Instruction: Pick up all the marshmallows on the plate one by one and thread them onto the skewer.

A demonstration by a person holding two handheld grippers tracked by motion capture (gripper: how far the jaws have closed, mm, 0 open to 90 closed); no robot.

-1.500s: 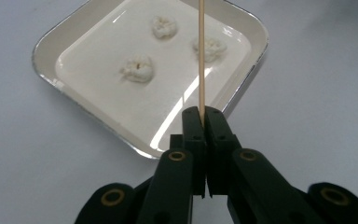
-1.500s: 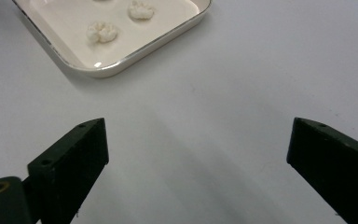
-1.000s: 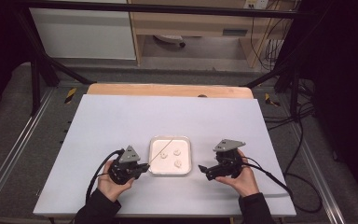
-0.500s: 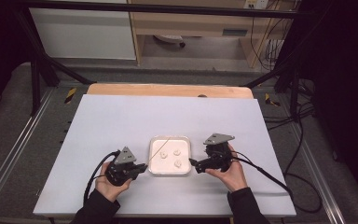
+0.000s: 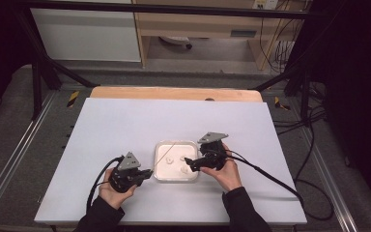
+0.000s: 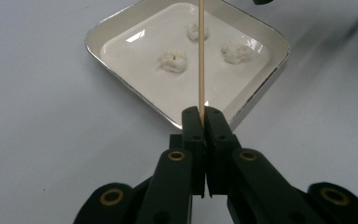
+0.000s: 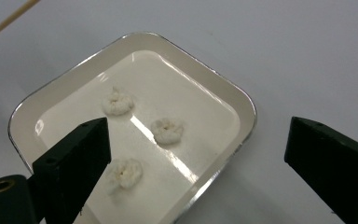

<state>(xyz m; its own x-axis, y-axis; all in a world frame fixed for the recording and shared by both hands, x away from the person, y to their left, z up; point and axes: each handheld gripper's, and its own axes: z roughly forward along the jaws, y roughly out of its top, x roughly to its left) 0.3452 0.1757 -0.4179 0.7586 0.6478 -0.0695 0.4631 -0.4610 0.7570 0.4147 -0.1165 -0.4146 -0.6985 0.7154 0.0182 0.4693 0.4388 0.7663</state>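
The left gripper (image 6: 203, 116) is clamped on a thin wooden stick (image 6: 200, 56). The right gripper (image 7: 196, 154), jaws wide apart but just closing a little, hovers over the white square dish (image 7: 242, 107) with three white fluffy lumps (image 7: 168, 130), mid-frame on the worktop (image 5: 125, 125).

No readable text, label, brand, number or sign appears on anything in view. The white square tray (image 5: 176, 161), the bench (image 5: 125, 125) and both hand-held grippers carry no legible markings.
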